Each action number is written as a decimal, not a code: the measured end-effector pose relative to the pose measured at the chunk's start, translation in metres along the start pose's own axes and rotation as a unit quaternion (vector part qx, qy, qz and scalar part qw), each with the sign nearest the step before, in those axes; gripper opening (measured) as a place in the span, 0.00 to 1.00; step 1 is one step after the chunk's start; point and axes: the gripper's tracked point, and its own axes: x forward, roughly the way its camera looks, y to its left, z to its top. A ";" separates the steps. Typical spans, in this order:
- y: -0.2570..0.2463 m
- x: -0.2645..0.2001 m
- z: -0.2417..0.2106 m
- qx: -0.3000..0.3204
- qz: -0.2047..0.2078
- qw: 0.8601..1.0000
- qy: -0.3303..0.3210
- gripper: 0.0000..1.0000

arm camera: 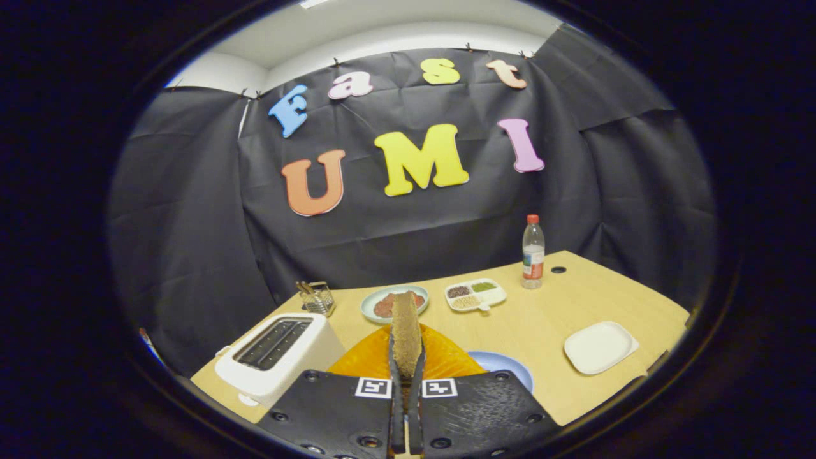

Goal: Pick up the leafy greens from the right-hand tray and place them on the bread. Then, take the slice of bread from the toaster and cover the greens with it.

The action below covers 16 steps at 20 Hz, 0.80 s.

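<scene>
Bread slice (406, 331) stands upright, edge-on, pinched between both fingers of our claw (407, 382), which is closed on it above the bench (548, 306). Just beneath it we see an orange plate (363, 363) with a blue plate (507, 368) at its right. Left of the claw sits the white toaster (277, 357), its slots facing up. Beyond lie a plate of meat (394, 303), a divided dish (475, 294), a water bottle (533, 252) and, off right, a white tray (600, 346)
</scene>
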 end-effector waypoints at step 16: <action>-0.077 0.032 -0.083 0.095 -0.048 0.991 0.080 0.26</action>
